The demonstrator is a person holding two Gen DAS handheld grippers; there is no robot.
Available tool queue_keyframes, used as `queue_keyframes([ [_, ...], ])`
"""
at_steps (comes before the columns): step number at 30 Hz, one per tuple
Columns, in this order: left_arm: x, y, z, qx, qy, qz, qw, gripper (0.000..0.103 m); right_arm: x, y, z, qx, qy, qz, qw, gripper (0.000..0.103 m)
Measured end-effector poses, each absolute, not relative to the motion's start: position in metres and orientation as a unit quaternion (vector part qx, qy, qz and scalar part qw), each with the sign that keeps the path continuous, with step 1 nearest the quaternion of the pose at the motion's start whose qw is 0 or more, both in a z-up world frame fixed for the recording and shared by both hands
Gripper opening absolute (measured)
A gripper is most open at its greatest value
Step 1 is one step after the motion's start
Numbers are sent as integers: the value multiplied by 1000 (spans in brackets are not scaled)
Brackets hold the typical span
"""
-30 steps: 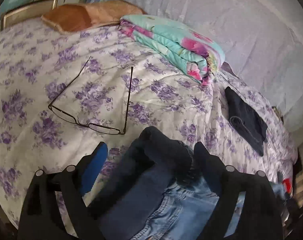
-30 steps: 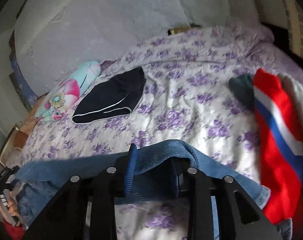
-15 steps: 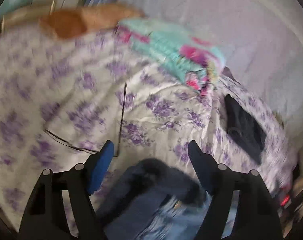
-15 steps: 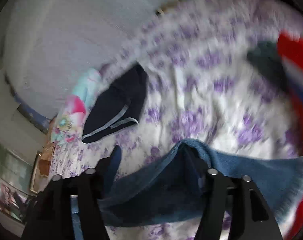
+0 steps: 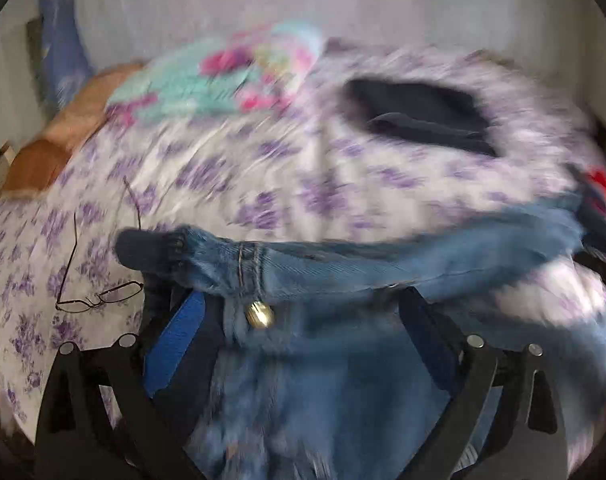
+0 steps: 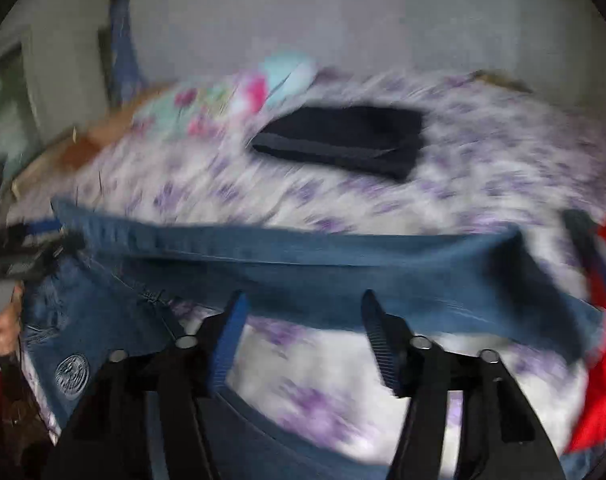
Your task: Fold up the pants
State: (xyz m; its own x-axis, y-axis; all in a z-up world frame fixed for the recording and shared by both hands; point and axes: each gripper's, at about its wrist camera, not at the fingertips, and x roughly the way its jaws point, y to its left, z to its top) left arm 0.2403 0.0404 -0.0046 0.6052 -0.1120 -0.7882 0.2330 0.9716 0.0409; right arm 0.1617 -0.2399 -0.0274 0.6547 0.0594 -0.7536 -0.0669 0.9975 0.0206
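Observation:
Blue jeans (image 5: 343,272) lie across the flowered bedcover, their waistband and metal button stretched from left to right. My left gripper (image 5: 301,308) sits at that waistband with its jaws opening wide. Denim lies between and over its fingers, and the pads do not press on it. In the right wrist view the jeans (image 6: 303,256) run as a long folded band just past my right gripper (image 6: 303,300). Its jaws are closing, still apart, with only bedcover between the fingertips. Both views are blurred.
Wire-framed glasses (image 5: 99,296) lie on the bedcover (image 5: 263,168) left of the jeans. A folded dark garment (image 6: 343,140) lies farther back, beside a folded floral blanket (image 5: 207,80). A red, white and blue garment (image 6: 599,360) is at the right; a hand (image 6: 7,328) shows at the left edge.
Both cameras swung and rolled. The right gripper let go of the denim fold it pinched and stands wider. The left jaws spread, and the waistband now stretches across its view.

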Motion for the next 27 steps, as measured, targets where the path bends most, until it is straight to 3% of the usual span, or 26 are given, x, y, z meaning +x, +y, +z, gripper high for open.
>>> queue_keyframes([
  [4,322,65,-14,-31,480,-2,877,97,255,-214,-57,-39,460,-1,887,45],
  [5,337,83,-21,-70,499,60,862,96,271,-224,-56,-18,447,-39,893,43],
  [8,337,118,-38,-188,519,24,834,96,257,-252,-42,81,415,-19,906,47],
  [16,244,126,-2,-133,382,-65,912,97,101,-353,-11,77,344,-116,929,50],
  [19,219,127,8,-102,343,-33,933,98,53,-399,-10,66,356,-207,909,56],
  [23,200,142,2,-70,335,29,939,98,35,-436,-27,88,404,-224,882,56],
  [27,198,167,-28,-108,373,33,921,98,79,-428,-38,112,432,-147,883,55],
])
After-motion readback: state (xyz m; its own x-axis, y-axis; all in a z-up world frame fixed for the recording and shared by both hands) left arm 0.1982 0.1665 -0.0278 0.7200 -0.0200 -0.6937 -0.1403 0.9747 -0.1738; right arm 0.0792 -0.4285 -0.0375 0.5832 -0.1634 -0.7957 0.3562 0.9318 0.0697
